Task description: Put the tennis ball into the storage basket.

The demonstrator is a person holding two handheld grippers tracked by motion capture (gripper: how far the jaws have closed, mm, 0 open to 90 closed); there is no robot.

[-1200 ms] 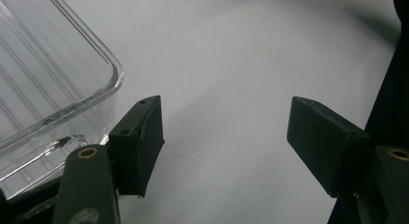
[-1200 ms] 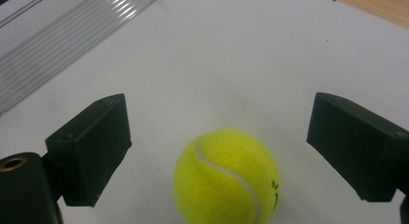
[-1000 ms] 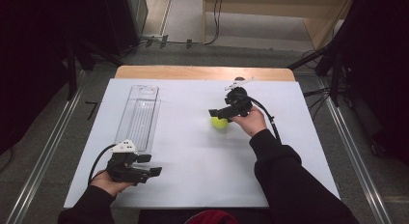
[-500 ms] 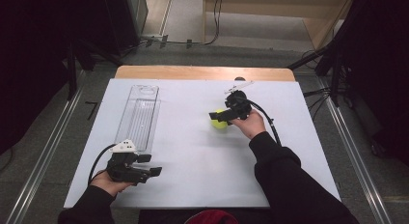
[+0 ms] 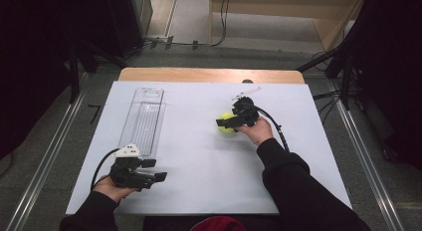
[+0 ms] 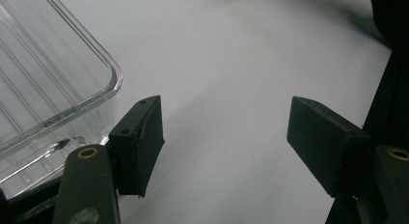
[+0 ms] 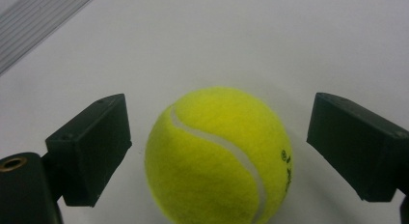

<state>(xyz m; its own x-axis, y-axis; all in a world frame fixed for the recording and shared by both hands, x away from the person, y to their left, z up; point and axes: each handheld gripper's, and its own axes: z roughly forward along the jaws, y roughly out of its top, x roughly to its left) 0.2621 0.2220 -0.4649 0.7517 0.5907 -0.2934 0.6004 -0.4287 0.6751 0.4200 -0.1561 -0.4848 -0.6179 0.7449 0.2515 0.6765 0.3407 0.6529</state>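
The tennis ball (image 7: 217,156), round, fuzzy and yellow, sits on the smooth white tabletop (image 5: 199,181) toward its far right part, between the wide-open right claw (image 7: 219,151). The left claw (image 6: 224,142) is open too, beside a clear plastic tray (image 6: 43,79).

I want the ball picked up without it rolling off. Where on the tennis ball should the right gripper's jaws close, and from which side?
Close on the tennis ball across its widest middle, probably coming straight on as the right gripper is aimed now. It is round and lies loose on the white table cover, so a hold off the middle could squeeze it out. The open jaws already flank it, a gap on each side.
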